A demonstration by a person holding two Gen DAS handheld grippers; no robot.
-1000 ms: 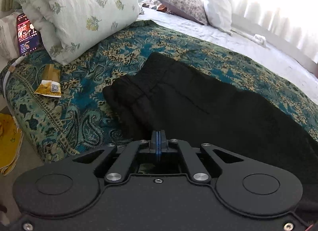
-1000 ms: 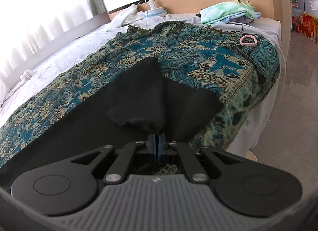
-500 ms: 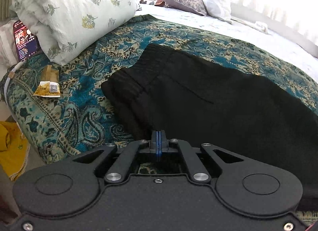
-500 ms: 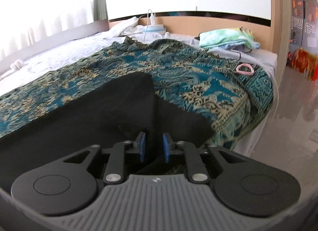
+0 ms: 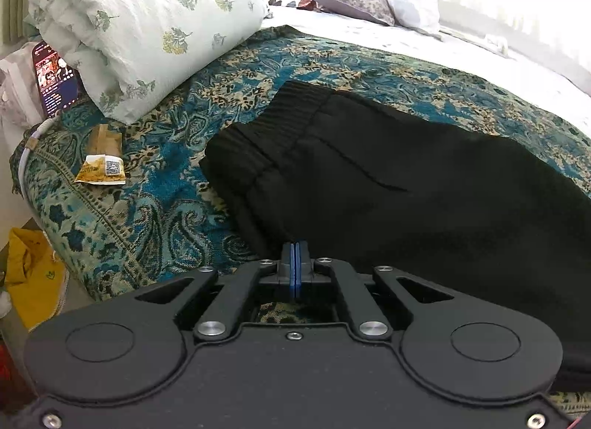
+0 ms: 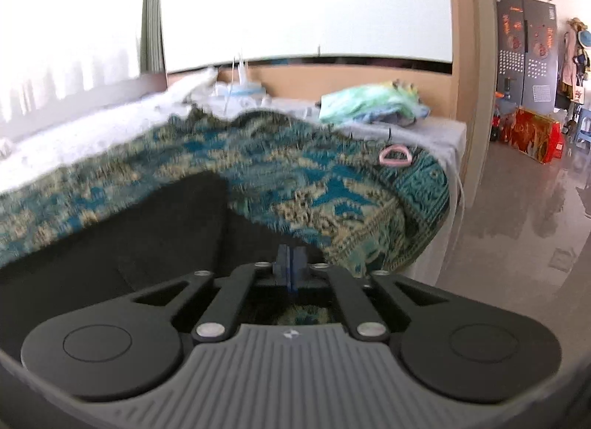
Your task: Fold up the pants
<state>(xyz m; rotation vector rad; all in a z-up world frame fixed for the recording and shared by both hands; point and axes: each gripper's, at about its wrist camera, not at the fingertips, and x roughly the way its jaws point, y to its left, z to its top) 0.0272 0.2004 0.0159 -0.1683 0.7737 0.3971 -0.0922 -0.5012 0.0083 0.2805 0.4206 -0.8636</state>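
So the right gripper (image 6: 291, 266), which was pinching a pant leg a second ago and then opened, is pressed together empty again, the left gripper (image 5: 294, 263) looks clenched too, and the black pants (image 5: 388, 185) lie lengthwise-folded on the bedspread (image 5: 155, 170), so that fold's probably done.

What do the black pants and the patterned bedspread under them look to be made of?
The black pants look like a soft matte knit, probably cotton or fleece jersey: the waistband is ribbed and gathered, and nothing shines. The bedspread looks like a thin woven cotton throw with a teal and beige paisley pattern; printed or woven-in, I cannot tell.
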